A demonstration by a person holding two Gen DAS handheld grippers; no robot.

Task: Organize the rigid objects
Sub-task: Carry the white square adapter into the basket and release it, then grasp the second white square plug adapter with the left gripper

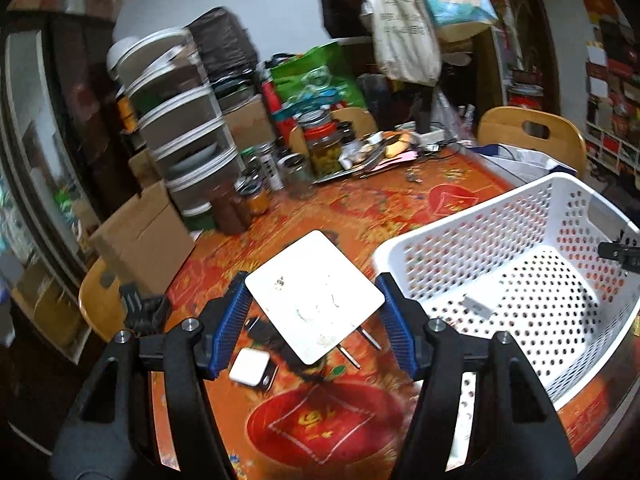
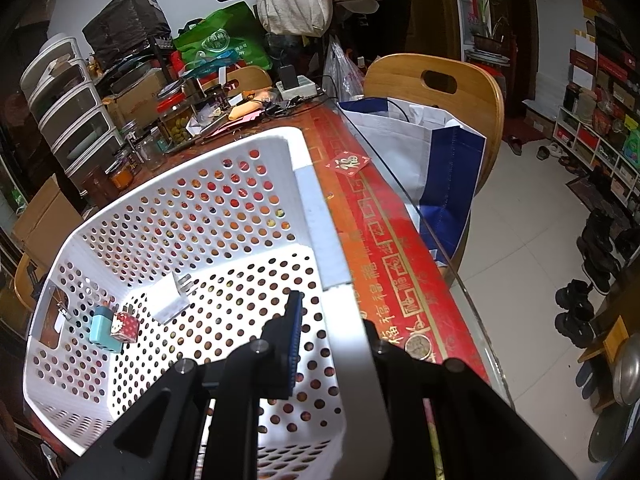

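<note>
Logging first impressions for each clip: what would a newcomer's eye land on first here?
The left gripper holds a large white plug adapter, prongs down, above the red-orange tablecloth. Right of it sits the white perforated basket, with the right gripper clamped on its rim. Inside lie a white charger, a teal block and a small red cube.
</note>
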